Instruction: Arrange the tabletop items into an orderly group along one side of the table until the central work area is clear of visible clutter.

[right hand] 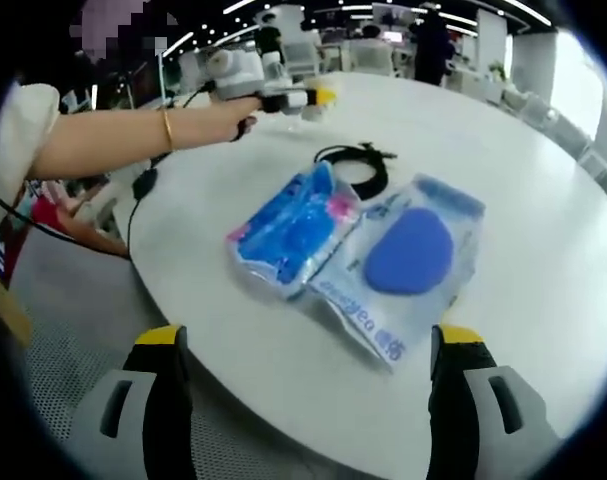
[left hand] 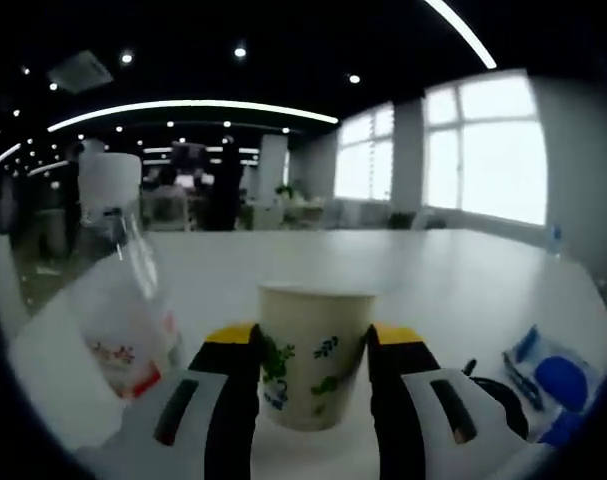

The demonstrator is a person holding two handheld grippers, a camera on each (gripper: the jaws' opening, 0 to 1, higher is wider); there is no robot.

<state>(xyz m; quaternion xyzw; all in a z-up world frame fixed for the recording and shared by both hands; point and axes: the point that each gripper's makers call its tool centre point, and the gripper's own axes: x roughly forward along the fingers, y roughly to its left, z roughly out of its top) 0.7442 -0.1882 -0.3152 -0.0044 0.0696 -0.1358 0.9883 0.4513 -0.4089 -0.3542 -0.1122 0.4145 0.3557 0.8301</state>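
Observation:
A white paper cup [left hand: 314, 360] printed with green leaves stands between the yellow-tipped jaws of my left gripper [left hand: 313, 338], which press on both its sides. Just left of it stands a clear plastic bottle [left hand: 123, 300] with a white cap. My right gripper [right hand: 311, 345] is open wide above the near table edge, with nothing between its jaws. Ahead of it lie a blue and pink packet [right hand: 291, 232] and a clear packet holding a blue oval pad [right hand: 411, 252], touching each other. A coiled black cable [right hand: 361, 165] lies beyond them. A person's hand holds the left gripper [right hand: 283, 95] farther off.
The white table [right hand: 543, 290] is round-edged, with bare surface to the right of the packets. The blue packets [left hand: 548, 380] and black cable [left hand: 488, 390] lie right of the cup. A person's bare arm [right hand: 133, 135] with a bracelet reaches over the table's left edge. Office desks stand beyond.

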